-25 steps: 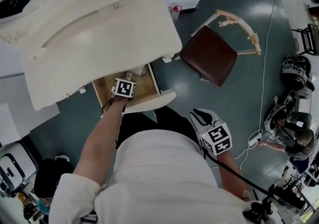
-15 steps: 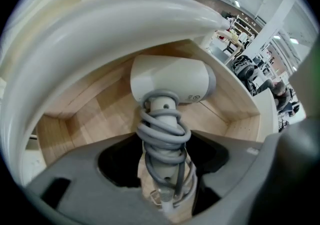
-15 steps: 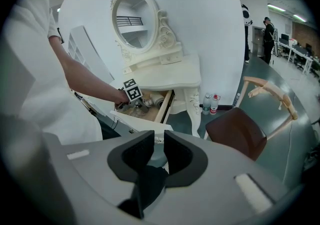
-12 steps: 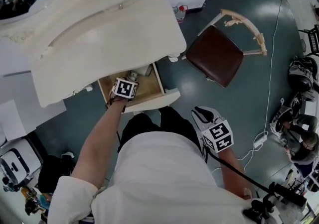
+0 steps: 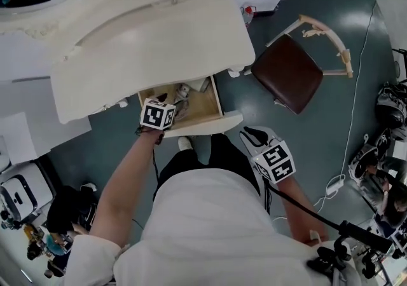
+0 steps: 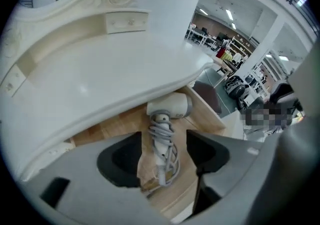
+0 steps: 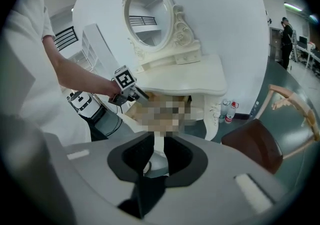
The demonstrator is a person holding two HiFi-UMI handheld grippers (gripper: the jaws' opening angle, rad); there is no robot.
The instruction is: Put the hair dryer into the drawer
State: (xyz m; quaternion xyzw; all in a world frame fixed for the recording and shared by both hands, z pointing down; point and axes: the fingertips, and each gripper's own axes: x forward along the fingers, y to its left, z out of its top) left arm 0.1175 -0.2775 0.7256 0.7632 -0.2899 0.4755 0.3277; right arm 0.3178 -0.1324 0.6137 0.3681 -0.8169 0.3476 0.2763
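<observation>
light: bright, even overhead | edges: fisheye, dark corners | blur: slight

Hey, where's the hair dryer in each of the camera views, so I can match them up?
Head view: the hair dryer lies in the open drawer, just left of centre.
Left gripper view: the hair dryer is mid-picture, cord wrapped round its handle.
Right gripper view: not made out; a mosaic patch covers the drawer area.
Shared landmark: the white dressing table.

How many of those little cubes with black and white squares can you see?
2. One cube sits on the left gripper, over the open drawer. The other cube is on the right gripper, beside the person's body. None seems hidden.
</observation>
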